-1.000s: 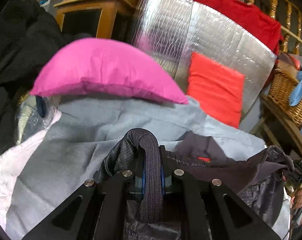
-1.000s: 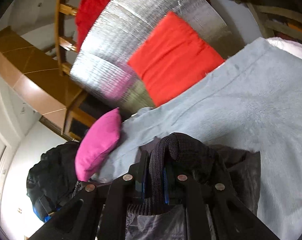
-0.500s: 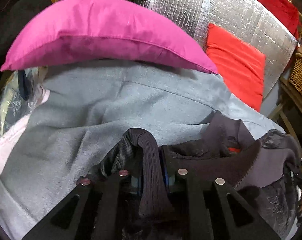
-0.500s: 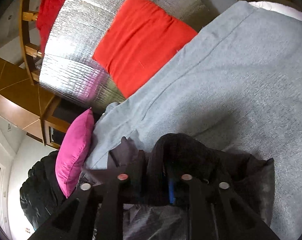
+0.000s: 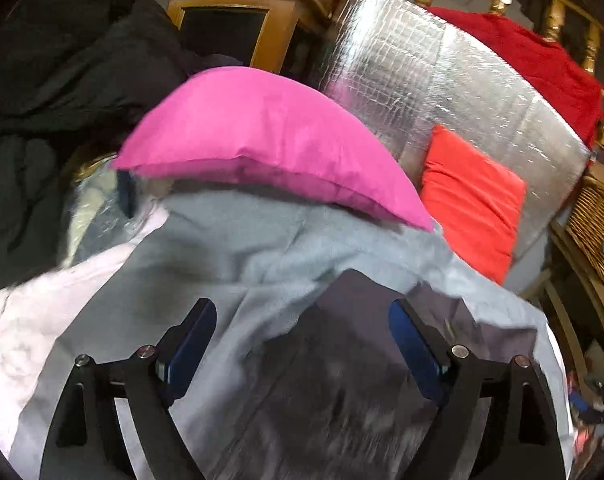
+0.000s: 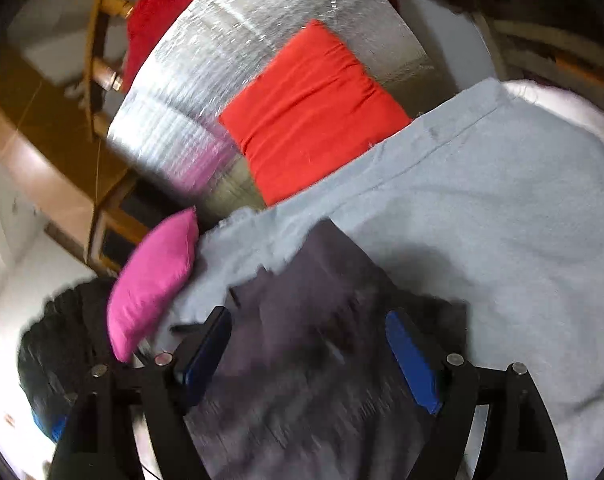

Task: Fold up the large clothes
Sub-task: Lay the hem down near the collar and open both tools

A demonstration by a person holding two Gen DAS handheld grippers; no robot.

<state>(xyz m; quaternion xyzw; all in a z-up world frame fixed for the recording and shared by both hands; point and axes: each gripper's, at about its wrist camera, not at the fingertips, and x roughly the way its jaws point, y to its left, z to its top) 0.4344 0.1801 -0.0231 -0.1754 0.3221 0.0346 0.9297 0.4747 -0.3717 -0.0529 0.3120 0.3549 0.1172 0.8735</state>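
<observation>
Now both grippers stand released over the bed: the left gripper (image 5: 302, 328) has its jaws spread wide, having just been opening, and nothing is pinched between the blue pads (image 5: 189, 344), though the dark garment (image 5: 342, 380) lies below and between them, blurred by motion. Likewise the right gripper (image 6: 308, 340) has just been opening; its jaws are well apart, and the same dark garment (image 6: 314, 320) lies under the gap, free of the pads (image 6: 412, 364) so far as the blur lets one tell. That garment, a dark grey-purple piece with a straight far edge, rests flat on a pale grey blanket (image 5: 237, 248) that covers the bed. At the blanket's far edge lies a pink pillow (image 5: 261, 136), touching it, and to the right of that a red cushion (image 5: 474, 196) leans against a silver foil panel (image 5: 430, 80). A red cloth (image 5: 542, 64) hangs over a wooden railing (image 5: 554, 12) behind the panel. To the left is a heap of black clothing (image 5: 61, 80), and a pale pink sheet (image 5: 29, 320) shows beside the blanket at the lower left. A wicker basket (image 5: 594, 224) stands at the right edge of the left wrist view, and a wooden cabinet (image 5: 237, 12) rises behind the pillow
</observation>
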